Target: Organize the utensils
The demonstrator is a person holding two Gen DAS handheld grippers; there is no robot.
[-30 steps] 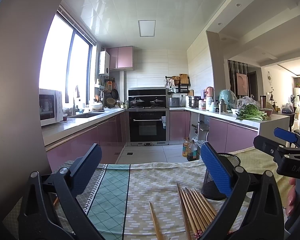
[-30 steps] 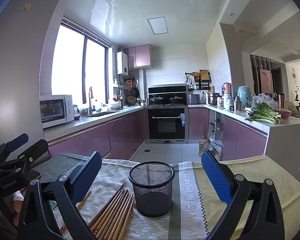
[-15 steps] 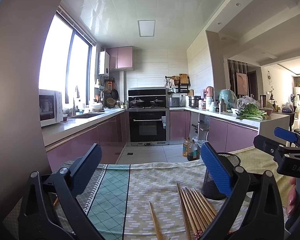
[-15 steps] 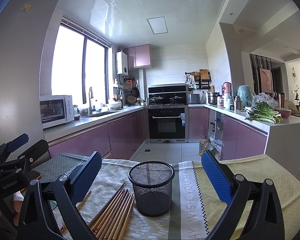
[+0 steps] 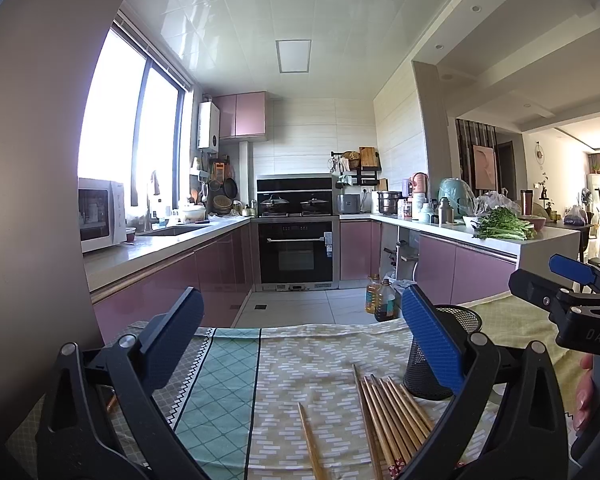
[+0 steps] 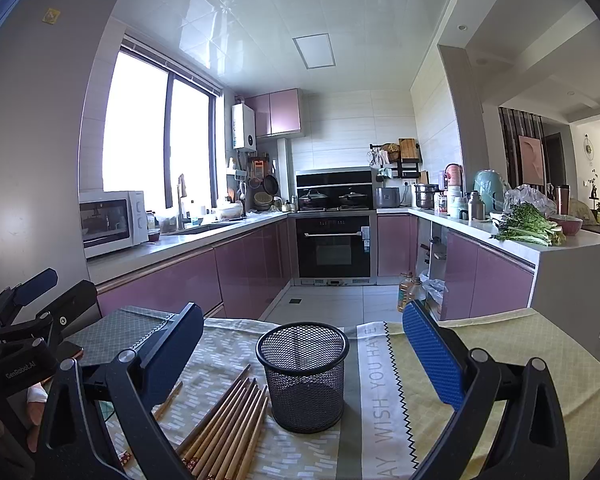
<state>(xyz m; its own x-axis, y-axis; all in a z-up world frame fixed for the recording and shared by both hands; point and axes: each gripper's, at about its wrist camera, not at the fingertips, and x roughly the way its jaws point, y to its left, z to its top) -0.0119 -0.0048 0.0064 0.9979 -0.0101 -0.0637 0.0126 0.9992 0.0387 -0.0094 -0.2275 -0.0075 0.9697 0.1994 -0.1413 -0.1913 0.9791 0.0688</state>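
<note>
both tongs [image 5: 300, 340] [image 6: 302, 350] gape level above chopsticks [image 6: 228, 420].

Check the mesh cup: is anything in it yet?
Empty. The mesh cup stands upright with nothing showing through it; the chopsticks lie beside it.

Microwave [image 6: 114, 222], oven [image 6: 334, 246], greens [image 6: 526, 226]

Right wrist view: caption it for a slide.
Open right gripper faces an empty mesh cup beside chopsticks lying on the tablecloth.
</note>
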